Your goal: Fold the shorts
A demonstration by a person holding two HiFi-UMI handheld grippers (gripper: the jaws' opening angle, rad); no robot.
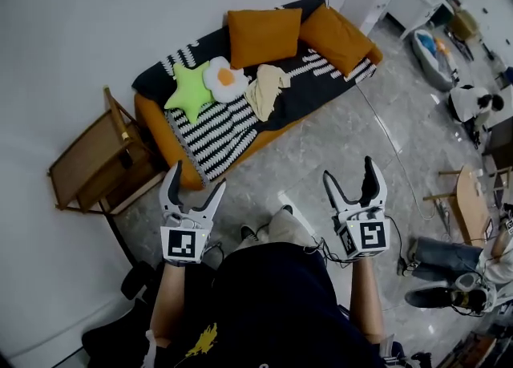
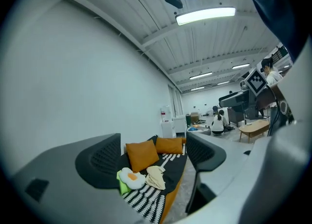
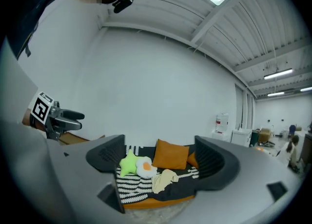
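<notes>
Shorts (image 1: 267,90), pale yellow, crumpled in a loose heap on the dark cover of the sofa (image 1: 317,86), far ahead of both grippers and touched by neither.

At far left, a wooden stand (image 1: 88,167) against the wall, just beside the sofa's near end.

Next, the left gripper (image 1: 196,178), held out in front of the person, jaws spread wide with nothing between the pads. In the left gripper view, shorts framed roughly midway in the gap, yet well beyond the jaws.

On the sofa, from left to right:
- a green star cushion (image 1: 188,90)
- a fried-egg cushion (image 1: 225,78) touching it
- the shorts just beside the egg, partly over the striped blanket (image 1: 216,130)

Two orange cushions (image 1: 263,35) propped behind them, against the wall.

Further right, the right gripper (image 1: 349,170), also held out ahead, jaws parted and empty. In the right gripper view, shorts low in the gap between the jaws, a little right of the egg cushion, well apart from either pad.

At the right edge, a seated person (image 1: 453,258) on the floor (image 1: 321,146), near a low wooden table (image 1: 471,202).
</notes>
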